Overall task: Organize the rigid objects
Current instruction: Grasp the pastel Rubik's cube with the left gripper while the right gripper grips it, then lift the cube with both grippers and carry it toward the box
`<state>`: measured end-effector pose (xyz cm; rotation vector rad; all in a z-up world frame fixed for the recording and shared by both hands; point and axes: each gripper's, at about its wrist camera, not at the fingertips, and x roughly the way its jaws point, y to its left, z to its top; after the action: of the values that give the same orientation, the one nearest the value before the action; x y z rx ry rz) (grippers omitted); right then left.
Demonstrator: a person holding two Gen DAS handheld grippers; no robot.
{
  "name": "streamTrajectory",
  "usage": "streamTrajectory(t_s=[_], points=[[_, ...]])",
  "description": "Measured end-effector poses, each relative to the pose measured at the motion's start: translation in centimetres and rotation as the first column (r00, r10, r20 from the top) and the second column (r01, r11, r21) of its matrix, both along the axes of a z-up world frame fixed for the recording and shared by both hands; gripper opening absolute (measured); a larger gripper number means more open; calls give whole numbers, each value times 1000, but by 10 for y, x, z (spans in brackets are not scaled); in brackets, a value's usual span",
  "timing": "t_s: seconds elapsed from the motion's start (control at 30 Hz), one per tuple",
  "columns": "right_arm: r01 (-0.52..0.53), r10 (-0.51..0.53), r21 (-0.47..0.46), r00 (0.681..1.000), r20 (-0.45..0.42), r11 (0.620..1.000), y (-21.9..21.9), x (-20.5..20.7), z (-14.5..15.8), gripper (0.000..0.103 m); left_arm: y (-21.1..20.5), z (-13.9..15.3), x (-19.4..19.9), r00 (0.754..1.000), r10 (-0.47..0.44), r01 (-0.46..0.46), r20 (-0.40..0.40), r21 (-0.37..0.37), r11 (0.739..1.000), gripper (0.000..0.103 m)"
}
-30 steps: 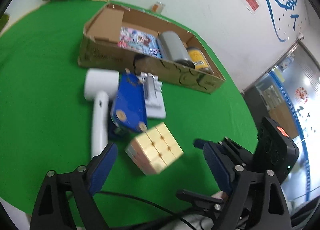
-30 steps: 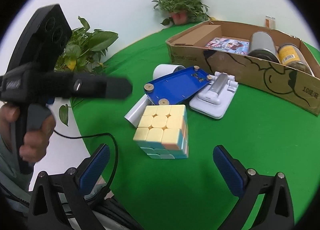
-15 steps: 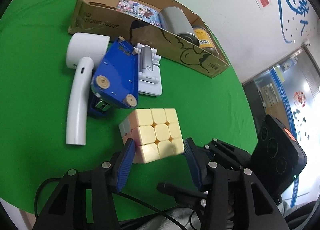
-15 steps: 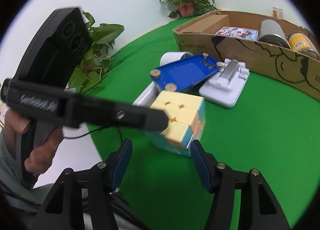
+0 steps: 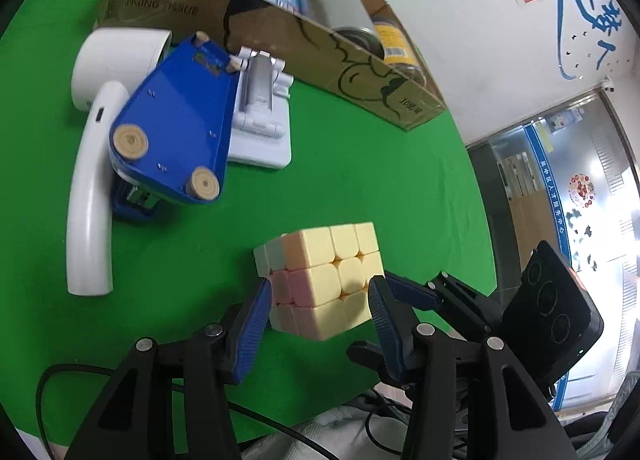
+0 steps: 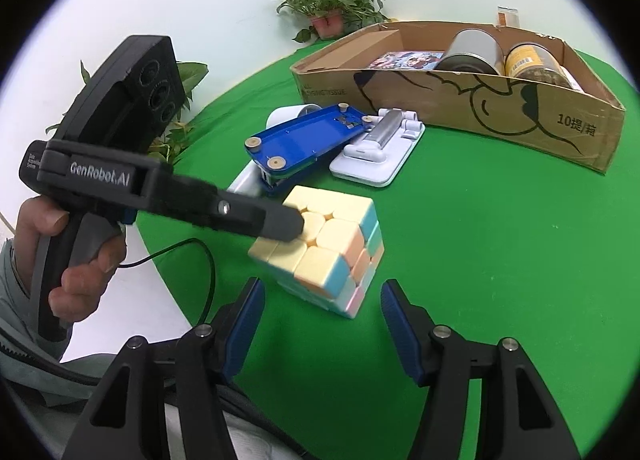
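On the far left of the right wrist view, a person's hand [image 6: 60, 256] grips the black handle of the left gripper [image 5: 320, 300], and that gripper's two blue pads have closed onto the pastel puzzle cube [image 5: 324, 276], pressing its left and right sides near the front edge of the green table [image 5: 360, 180]. From the right wrist view one black finger [image 6: 276, 222] of it lies across the cube's [image 6: 320, 248] yellow top. Nearer that camera the right gripper [image 6: 322, 314] comes in, jaws just narrowed and now standing apart with the cube's lower corner between them; the pads do not touch it. Behind the cube, well apart, lie a white curved-handled device [image 5: 92, 180], then a blue base turned underside up [image 5: 176, 132] leaning over it, then a pale folding stand [image 5: 260, 116] just beside. Further right and back, the open cardboard box [image 6: 520, 108] holds a picture booklet [image 6: 404, 59], a grey can [image 6: 472, 50] and a yellow-labelled jar [image 6: 532, 62]. Potted plants [image 6: 328, 0] stand against the wall.
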<state>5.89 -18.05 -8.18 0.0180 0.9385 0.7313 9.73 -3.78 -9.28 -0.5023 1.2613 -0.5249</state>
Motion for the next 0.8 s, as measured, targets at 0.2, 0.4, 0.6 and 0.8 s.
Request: streamTrajectory(t_s=[0.2, 0.4, 0.6, 0.8], points=[[-18, 18, -53, 1000, -6, 998, 17, 6, -13, 44, 9, -10, 2, 996, 62, -66, -59, -69, 995, 50], [1, -3, -43, 999, -33, 999, 16, 9, -18, 44, 7, -10, 3, 996, 69, -73, -61, -76, 994, 52], [22, -24, -61, 999, -31, 998, 18, 11, -19, 44, -1, -6, 4, 998, 50, -51, -22, -44, 998, 52], [41, -43, -75, 999, -14, 996, 20, 10, -16, 43, -11, 3, 3, 999, 22, -22, 37, 7, 1000, 52]])
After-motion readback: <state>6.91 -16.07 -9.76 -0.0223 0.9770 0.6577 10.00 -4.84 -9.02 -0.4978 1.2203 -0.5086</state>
